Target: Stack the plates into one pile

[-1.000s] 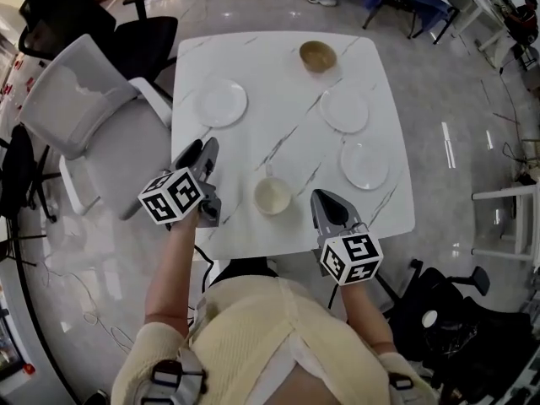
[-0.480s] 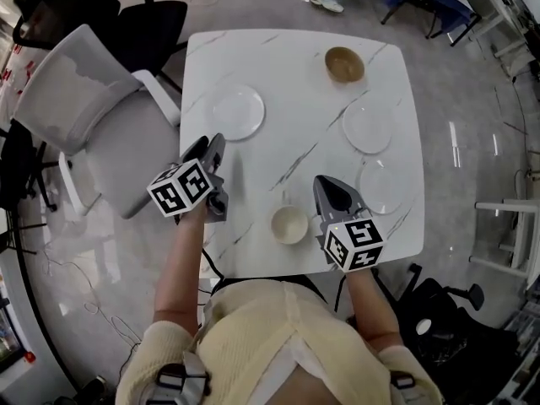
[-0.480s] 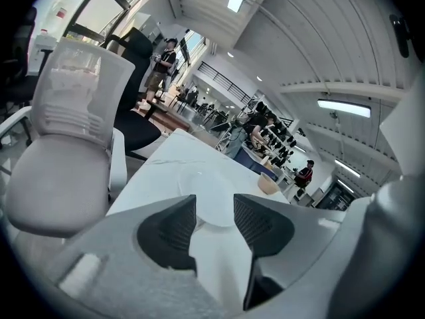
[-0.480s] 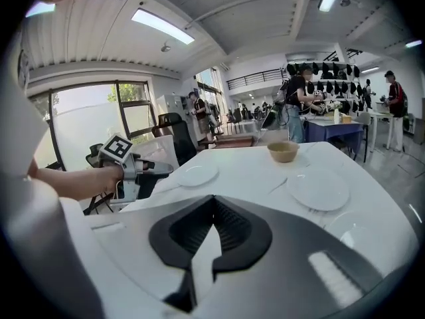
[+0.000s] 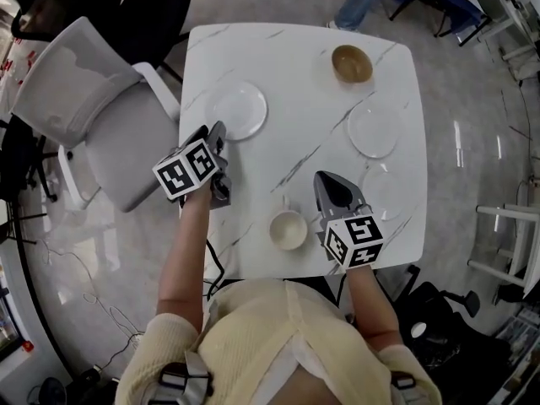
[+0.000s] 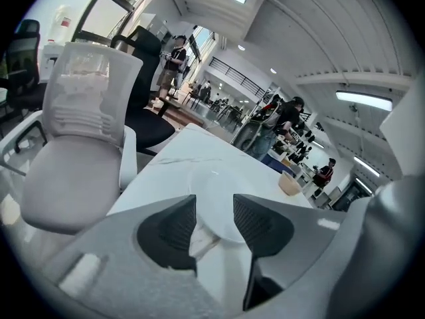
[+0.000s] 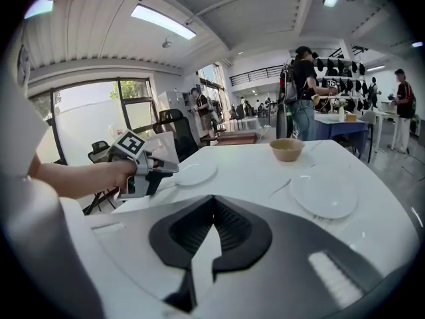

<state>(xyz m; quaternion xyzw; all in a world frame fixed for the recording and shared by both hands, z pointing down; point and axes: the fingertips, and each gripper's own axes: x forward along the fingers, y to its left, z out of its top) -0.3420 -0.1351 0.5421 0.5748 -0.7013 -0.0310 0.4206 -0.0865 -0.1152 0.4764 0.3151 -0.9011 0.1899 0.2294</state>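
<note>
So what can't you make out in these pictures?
Left gripper view: its own jaws cover the near rim of the left plate.
Head view: the near right plate fades into the white table, so its rim is unclear.
Head view: the top edge cuts off a bystander above the legs.
</note>
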